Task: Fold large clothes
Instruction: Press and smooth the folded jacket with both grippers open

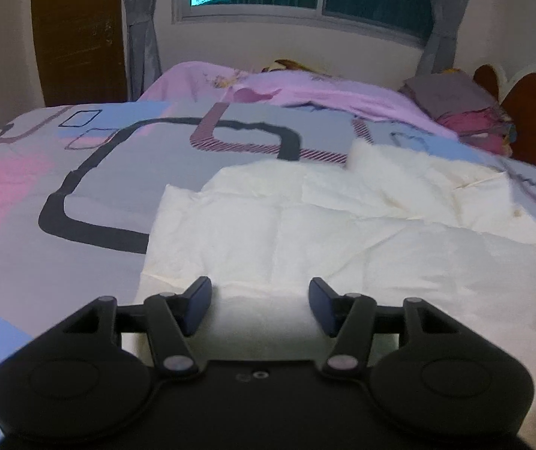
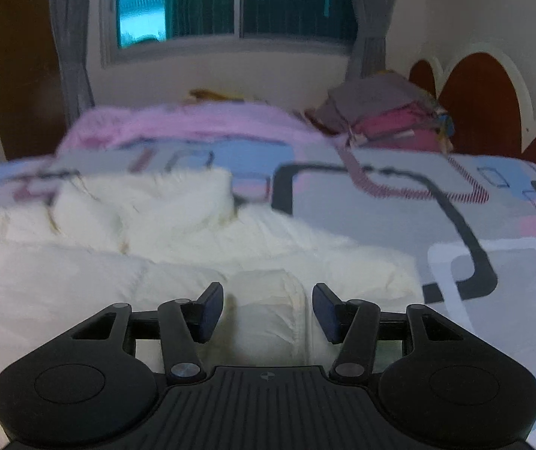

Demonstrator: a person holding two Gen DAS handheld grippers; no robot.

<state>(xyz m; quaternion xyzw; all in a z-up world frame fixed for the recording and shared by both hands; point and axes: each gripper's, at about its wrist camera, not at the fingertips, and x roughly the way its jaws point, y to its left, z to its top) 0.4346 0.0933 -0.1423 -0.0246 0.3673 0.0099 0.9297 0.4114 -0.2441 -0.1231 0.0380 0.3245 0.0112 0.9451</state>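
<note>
— Left wrist view: where's the garment [image 1: 305, 225]?

— Spread flat on the bed [image 1: 125, 172], white, straight ahead of the left gripper [image 1: 260, 307]. Its near hem runs between and below the jaws, which stand apart, clamped on nothing.

— And the right gripper [image 2: 268, 313]?

— Jaws apart too, nothing pinched. A thick folded edge sits right between them; bunched cloth lies ahead and to their left.

— Why both over the near edge?

— Probably to take two hem points and carry them away together for a fold.

— Beyond?

— A folded stack [image 2: 391, 120], well ahead, to the right.
</note>
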